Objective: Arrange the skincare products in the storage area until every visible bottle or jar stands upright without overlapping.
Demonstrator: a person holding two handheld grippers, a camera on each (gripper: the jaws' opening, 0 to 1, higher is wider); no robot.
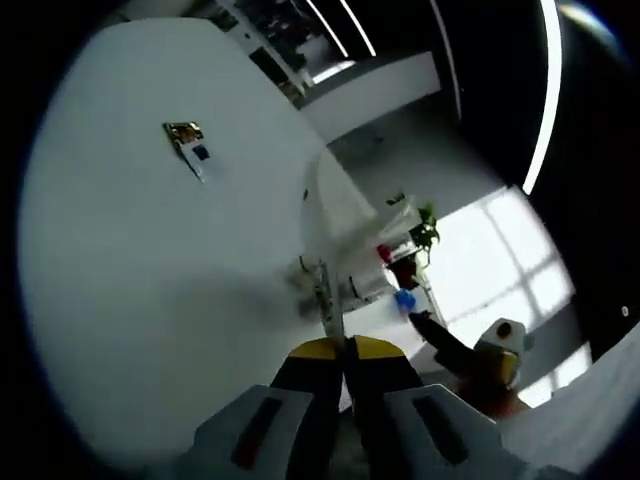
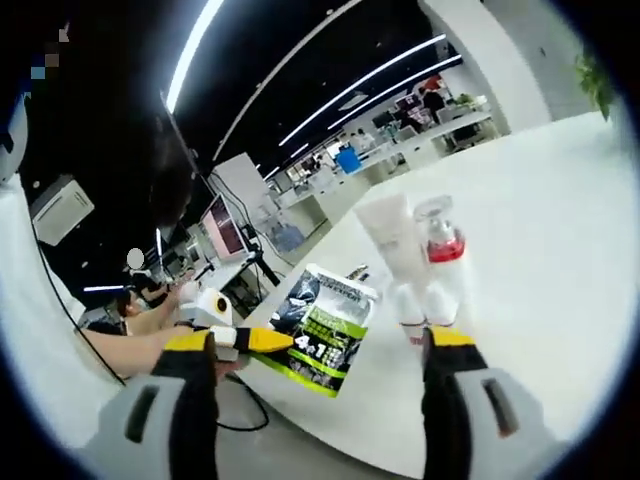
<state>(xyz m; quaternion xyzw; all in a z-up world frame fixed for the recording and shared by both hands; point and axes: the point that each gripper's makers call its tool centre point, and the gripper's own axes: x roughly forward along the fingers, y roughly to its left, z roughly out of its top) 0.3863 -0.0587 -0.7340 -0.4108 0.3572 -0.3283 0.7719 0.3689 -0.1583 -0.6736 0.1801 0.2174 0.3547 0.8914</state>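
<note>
We see the right tool [image 2: 325, 345] spread wide over the white table [image 2: 560, 200]; a matte white tube [image 2: 388, 240] and clear red-collared bottle [image 2: 438, 245] stand beyond, glossy green pouch [image 2: 325, 325] lying left. Left tool [image 1: 345, 352] pressed together.

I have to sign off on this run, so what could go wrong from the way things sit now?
1. The white tube and the red-collared clear bottle stand close together; the open right gripper closing on one could tip the other.
2. The green-and-black sachet lies near the table edge, so a nudge might push it off.
3. The left gripper looks shut.
</note>
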